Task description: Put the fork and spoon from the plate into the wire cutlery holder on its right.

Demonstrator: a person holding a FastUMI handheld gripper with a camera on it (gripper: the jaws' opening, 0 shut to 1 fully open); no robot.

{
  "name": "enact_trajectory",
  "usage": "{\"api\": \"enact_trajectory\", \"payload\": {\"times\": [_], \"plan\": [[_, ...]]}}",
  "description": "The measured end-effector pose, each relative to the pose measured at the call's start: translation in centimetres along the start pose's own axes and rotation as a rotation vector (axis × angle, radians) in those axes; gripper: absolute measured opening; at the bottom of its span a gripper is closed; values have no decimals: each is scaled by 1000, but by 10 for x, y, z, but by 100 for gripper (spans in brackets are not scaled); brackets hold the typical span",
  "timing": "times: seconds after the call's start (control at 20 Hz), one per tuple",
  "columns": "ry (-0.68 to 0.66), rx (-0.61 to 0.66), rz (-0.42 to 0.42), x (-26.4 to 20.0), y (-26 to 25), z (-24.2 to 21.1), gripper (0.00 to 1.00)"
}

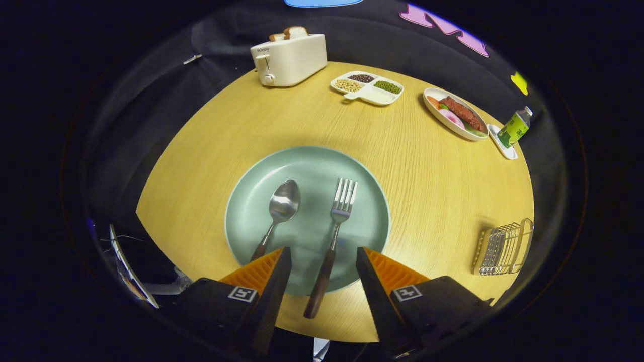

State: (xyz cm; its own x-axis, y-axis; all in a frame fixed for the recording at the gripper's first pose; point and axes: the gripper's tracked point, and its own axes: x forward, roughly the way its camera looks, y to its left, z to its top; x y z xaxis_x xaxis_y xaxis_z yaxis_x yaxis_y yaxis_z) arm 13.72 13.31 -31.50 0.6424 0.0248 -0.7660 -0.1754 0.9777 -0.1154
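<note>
A pale green plate (362, 211) lies on the round wooden table just ahead of my fingers. On it rest a spoon (282, 206) to the left and a fork (336, 221) to the right, both with dark wooden handles pointing back at me. The fork's handle runs over the plate's rim and lies between my fingers. My gripper (322, 254) hovers open above the plate's near edge, holding nothing. The wire cutlery holder (503, 247) stands to the right of the plate, near the table's edge.
At the far side stand a white toaster (288, 59) with bread, a divided dish (367, 86) of beans, an oval plate (455, 119) of food and a green bottle (515, 127) on a small tray. Bare wood separates the plate from the holder.
</note>
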Motion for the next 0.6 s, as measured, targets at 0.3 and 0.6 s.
{"api": "enact_trajectory", "payload": {"times": [0.3, 0.6], "plan": [[154, 13, -44, 26, -2, -22, 56], [201, 78, -44, 32, -4, -15, 18]]}}
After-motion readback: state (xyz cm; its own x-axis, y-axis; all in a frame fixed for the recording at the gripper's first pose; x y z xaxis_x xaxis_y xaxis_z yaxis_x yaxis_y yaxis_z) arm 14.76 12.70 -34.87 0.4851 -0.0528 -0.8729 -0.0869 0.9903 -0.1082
